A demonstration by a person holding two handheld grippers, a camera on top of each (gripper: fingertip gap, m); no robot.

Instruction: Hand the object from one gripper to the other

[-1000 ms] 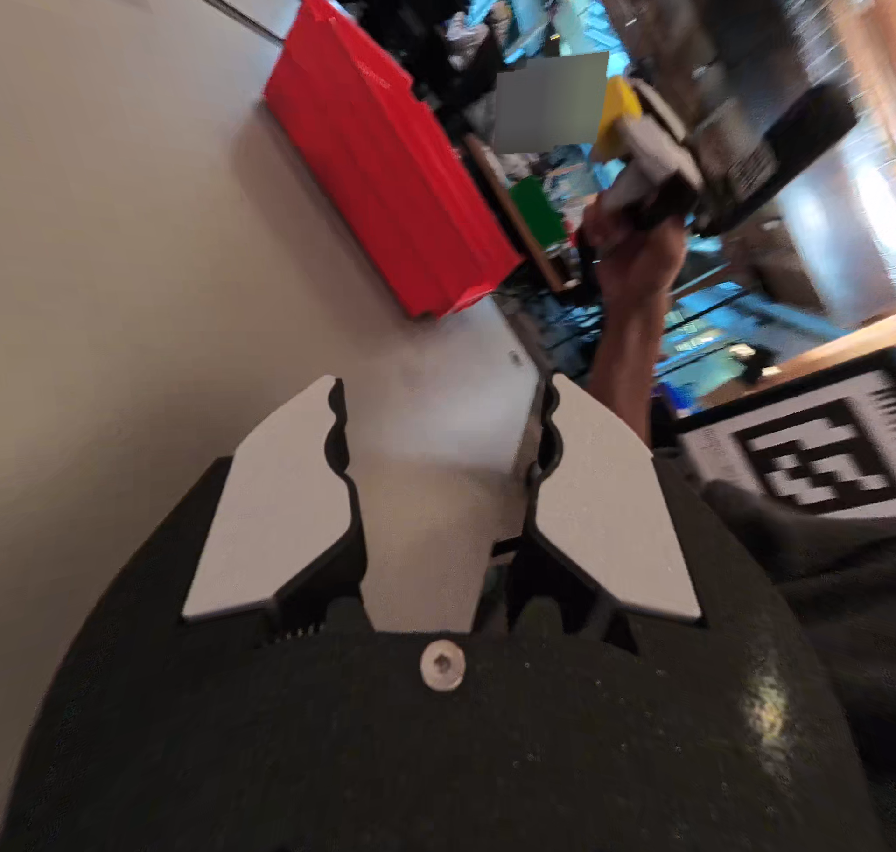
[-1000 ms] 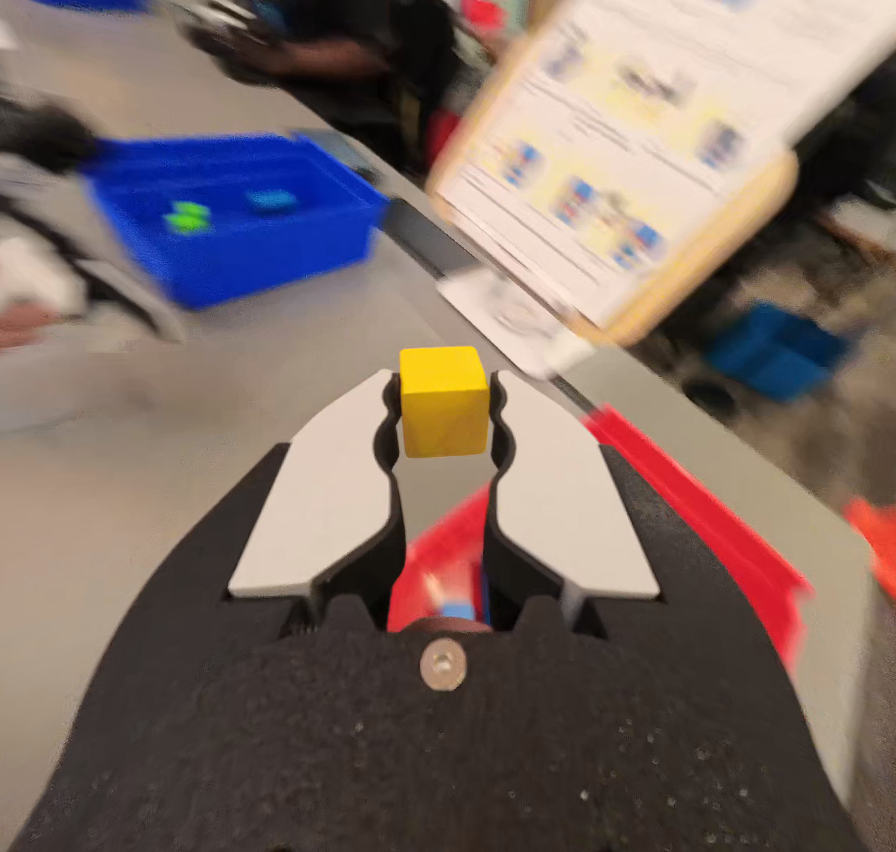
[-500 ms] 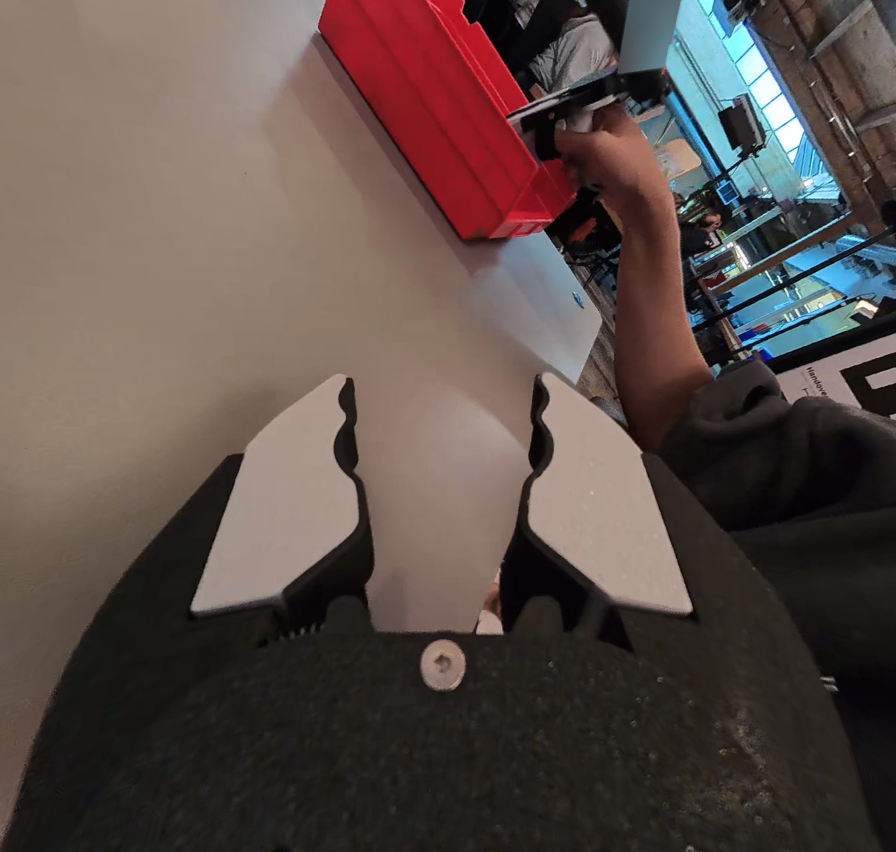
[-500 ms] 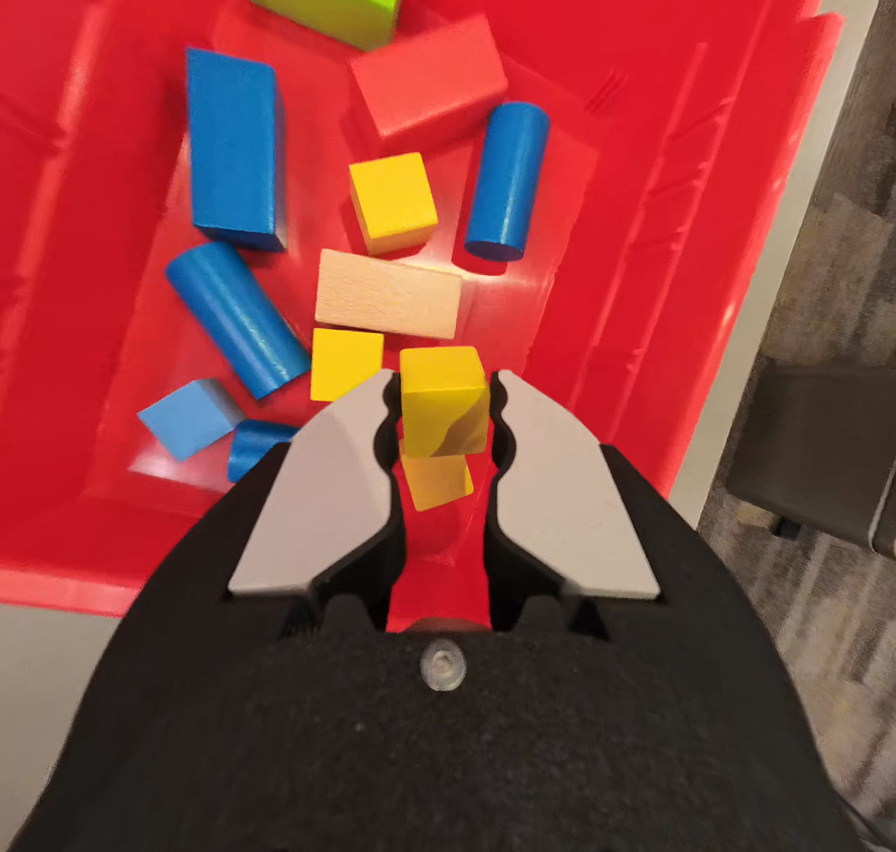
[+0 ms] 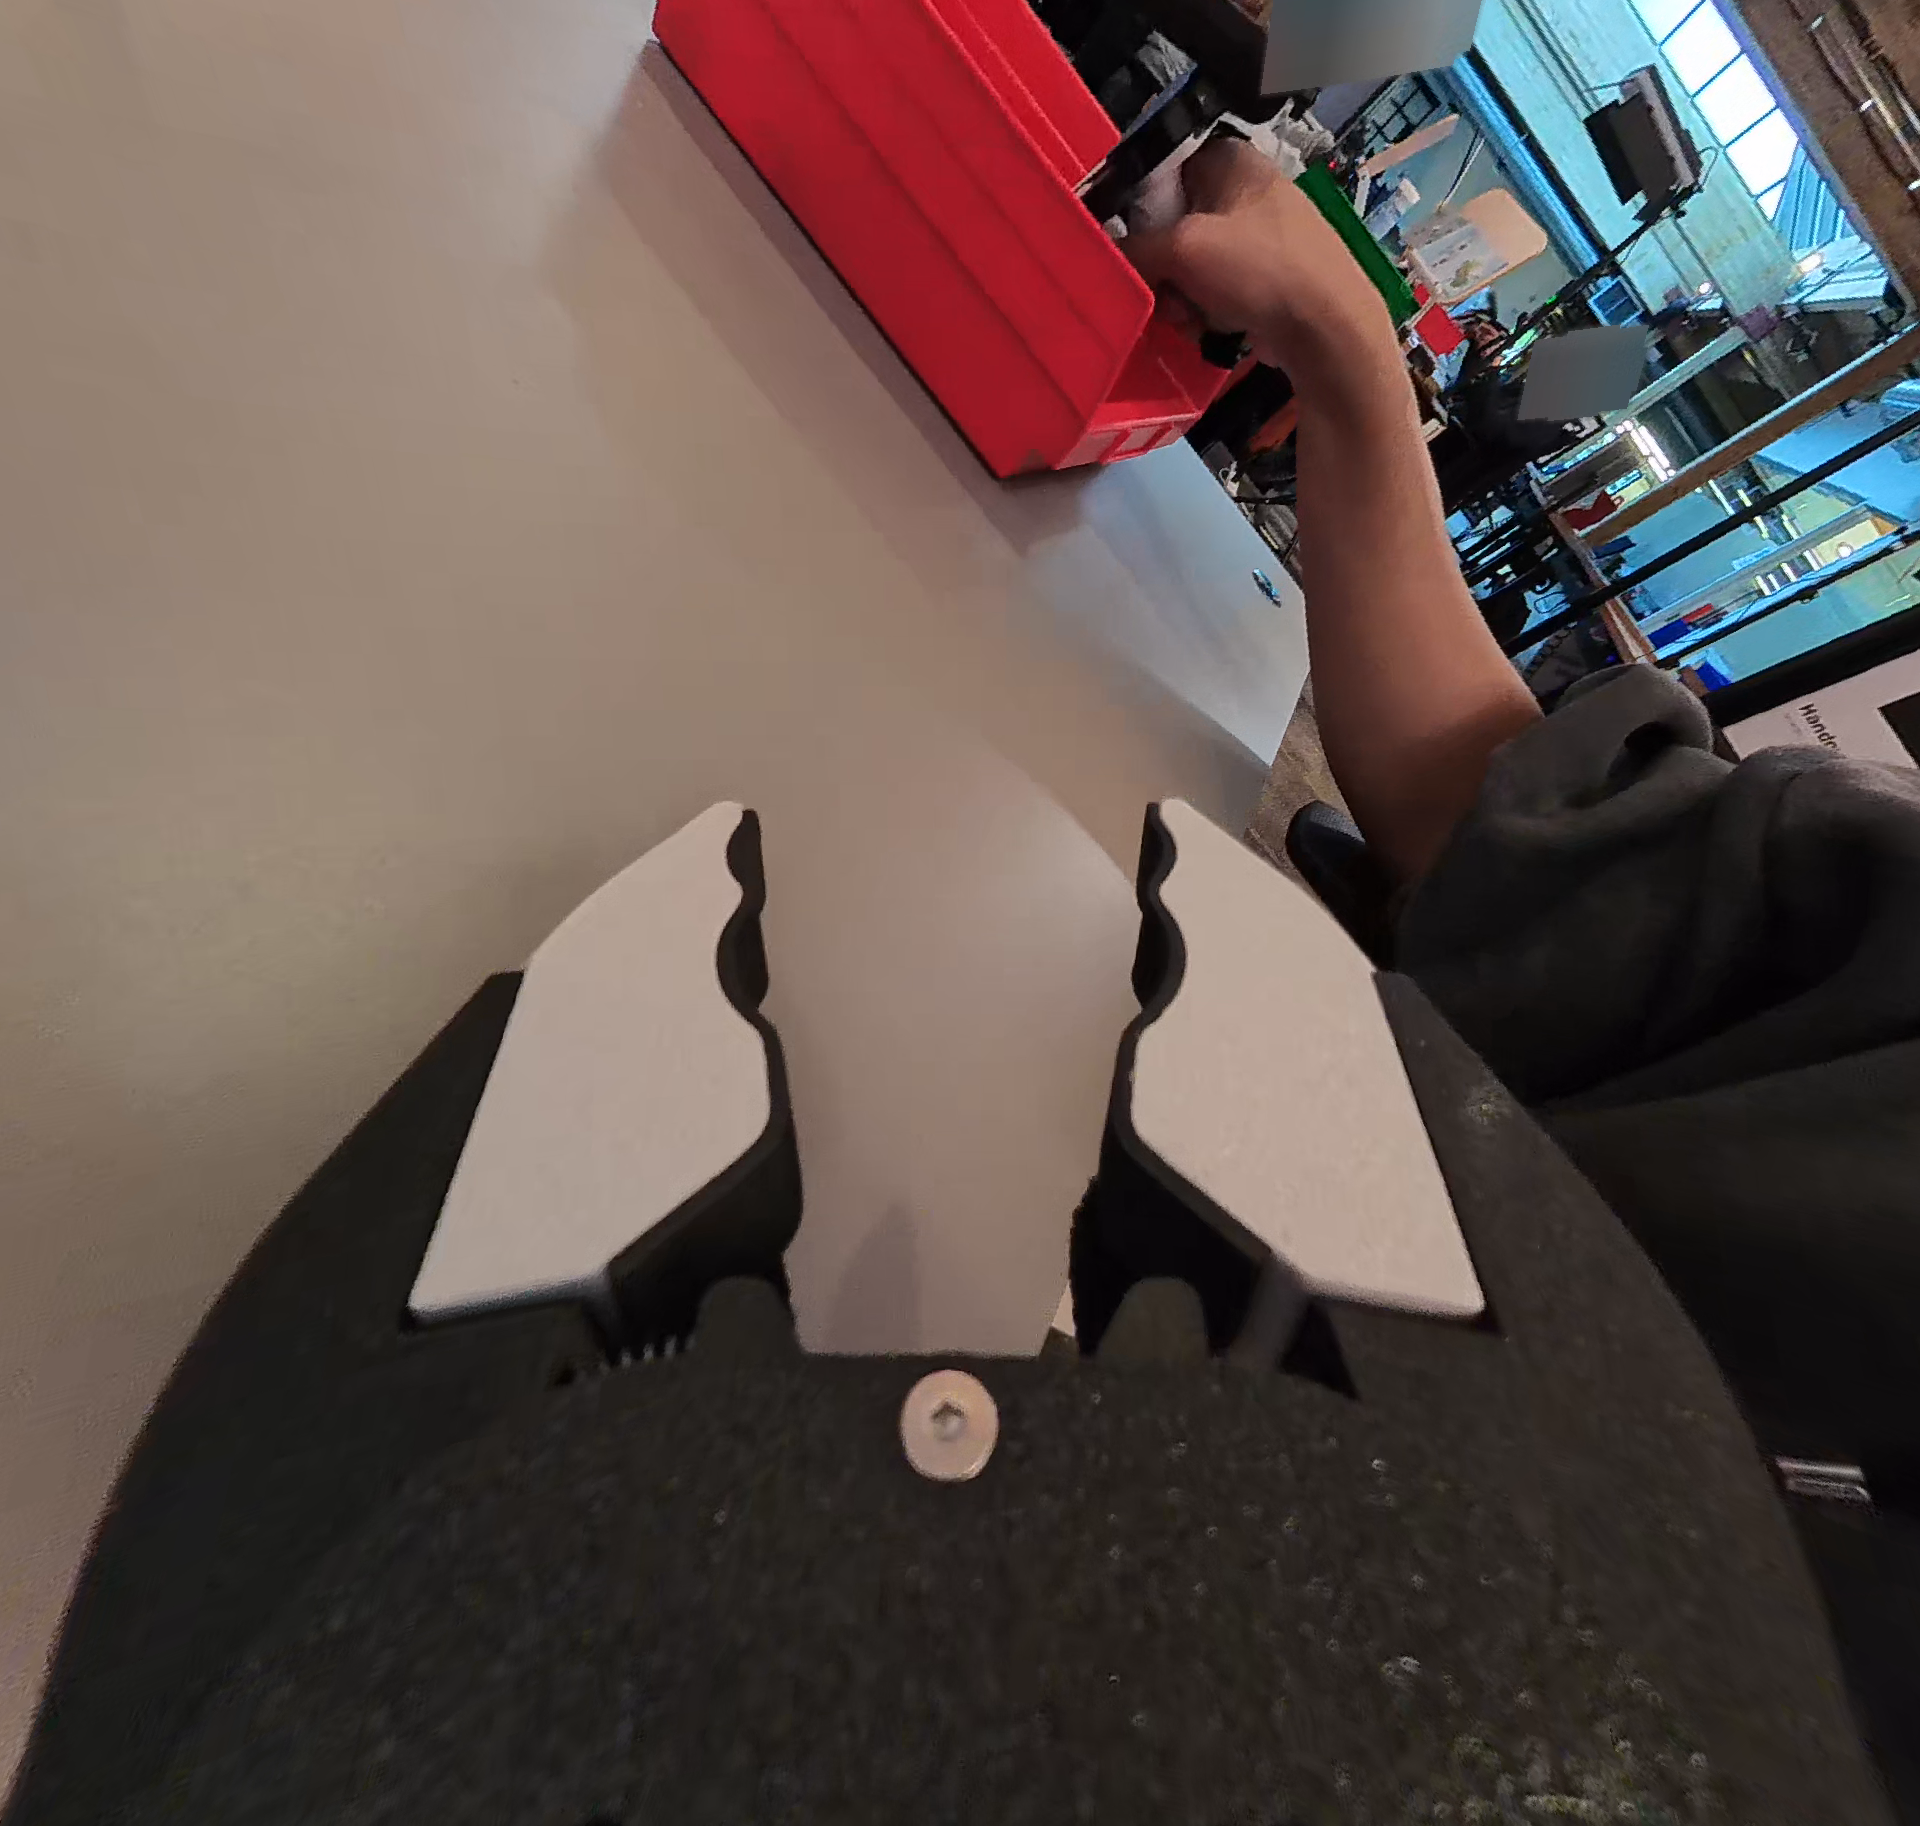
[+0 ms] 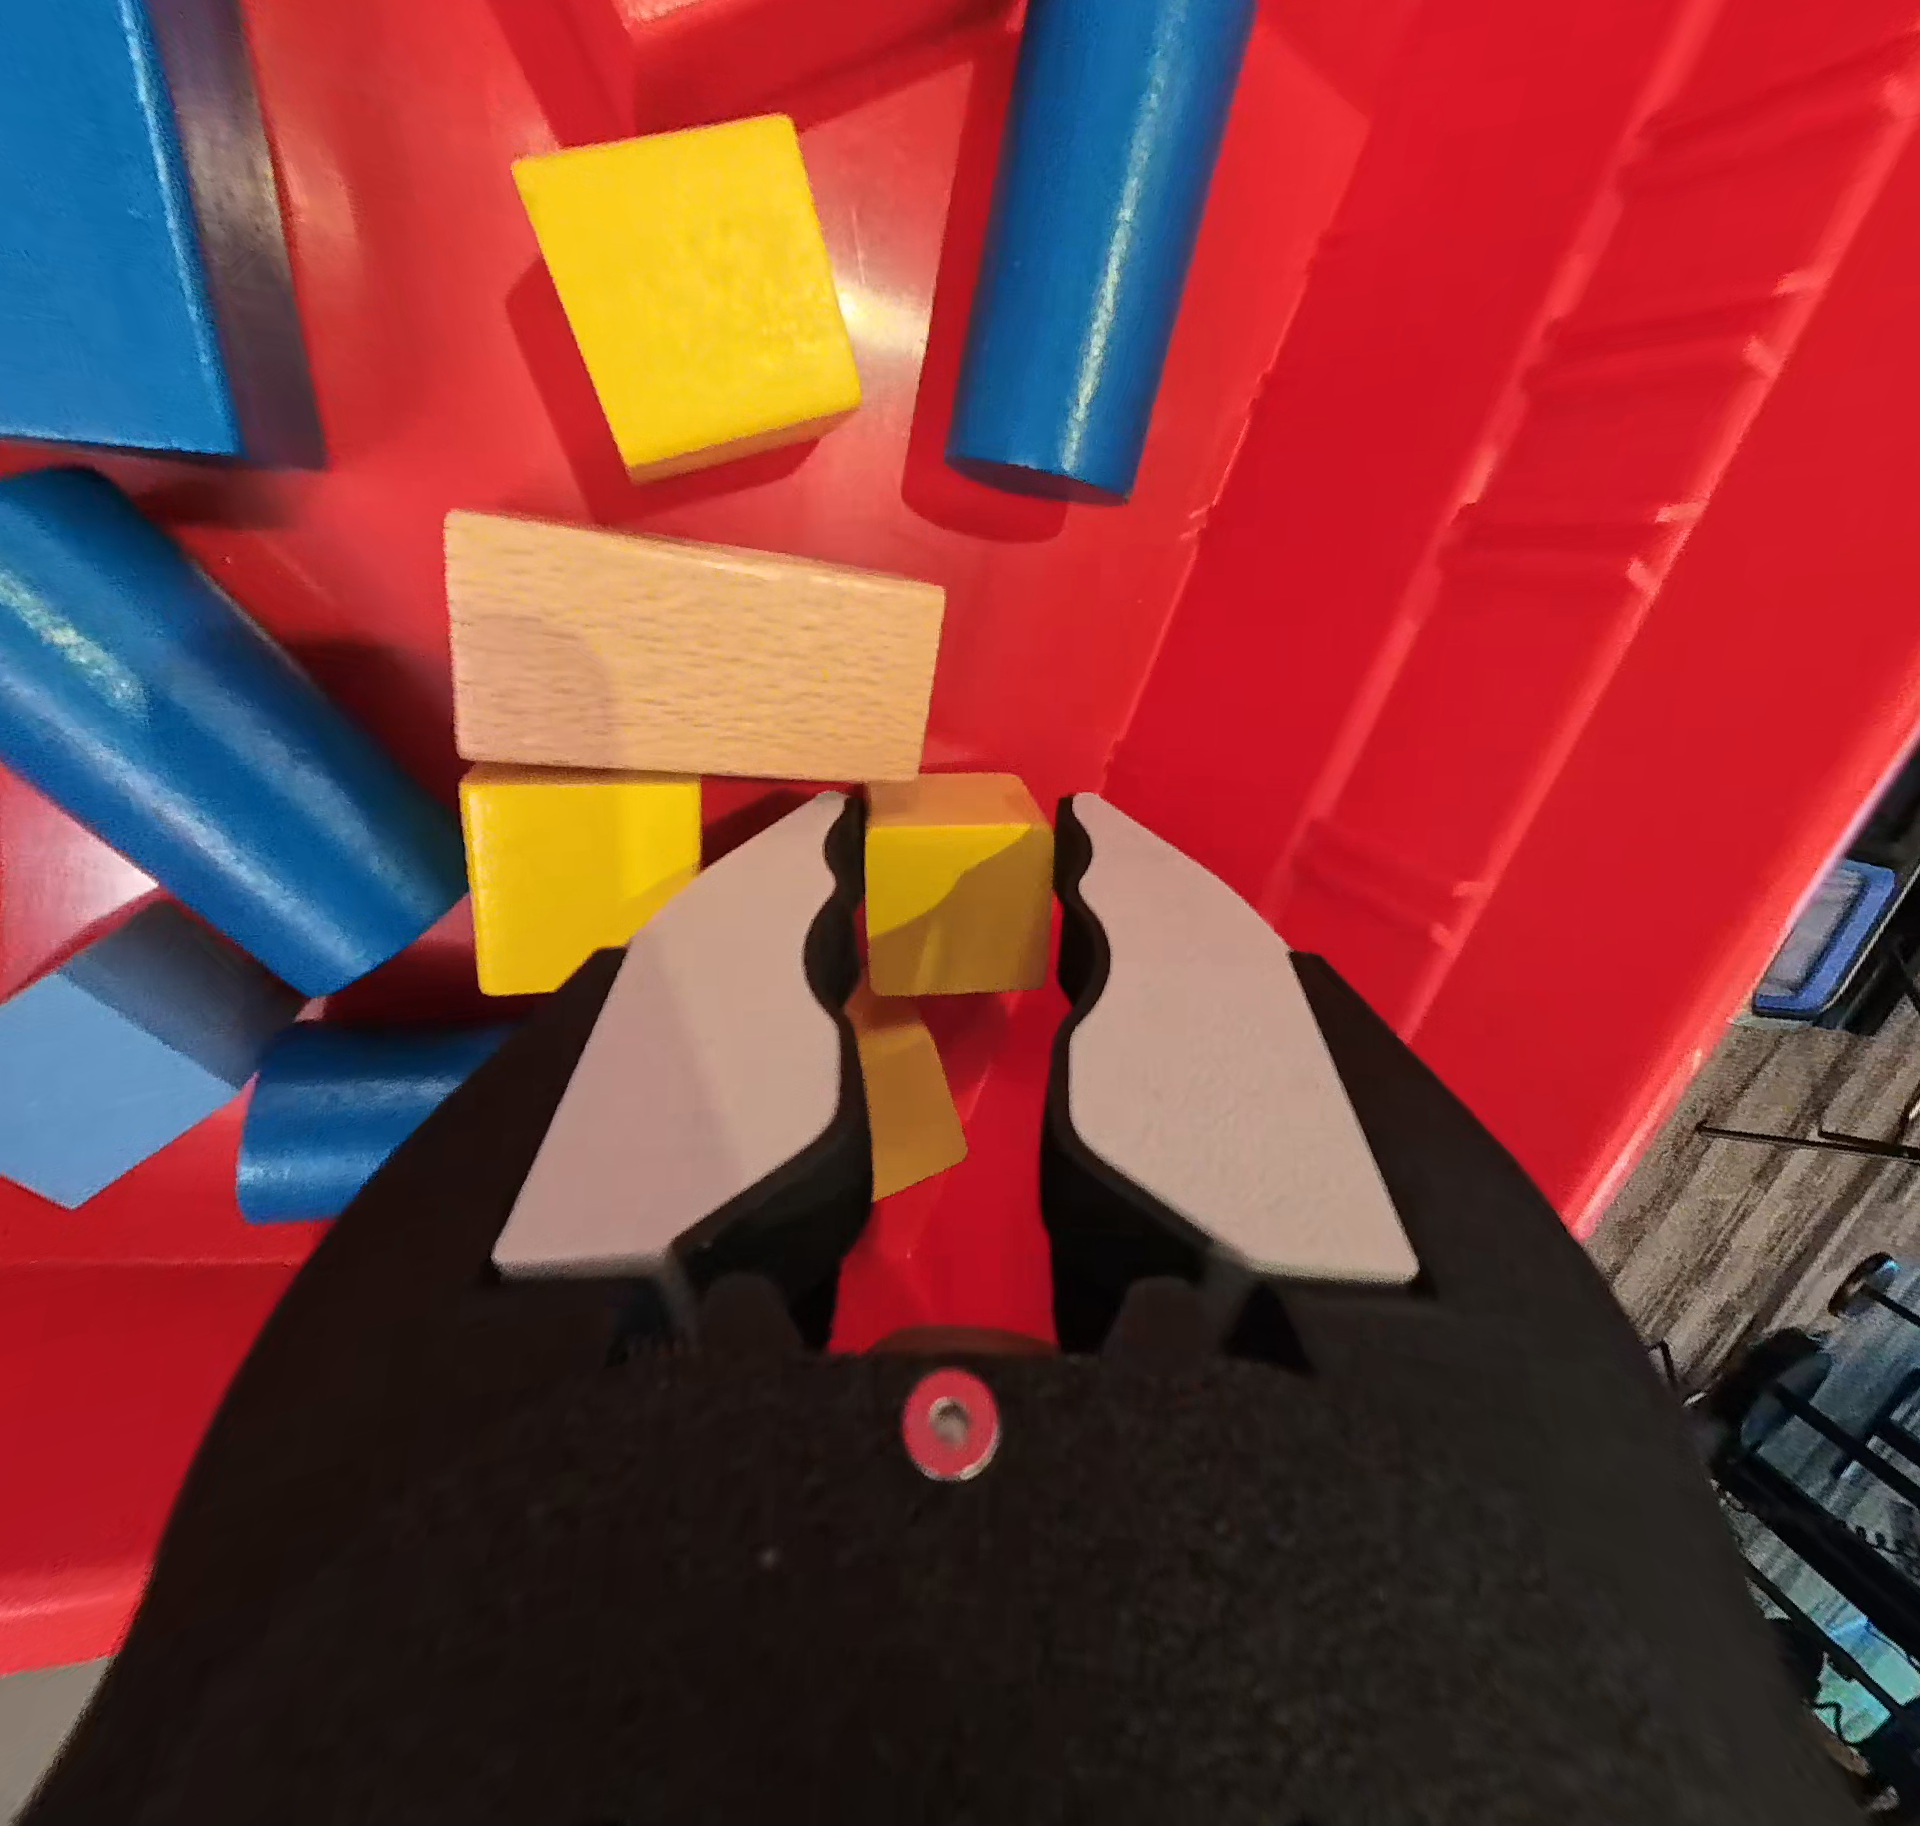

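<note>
Two claws, one load: my right claw [image 6: 958,877] is clamped on a yellow cube [image 6: 951,883], held low inside the red bin [image 6: 1558,426] near its right wall, over other blocks. My left claw [image 5: 948,929] gapes empty above the counter [image 5: 364,426], well apart. I'd lower until the cube rests, then part the fingers slowly so it doesn't tumble onto the wood block [image 6: 691,649].
</note>
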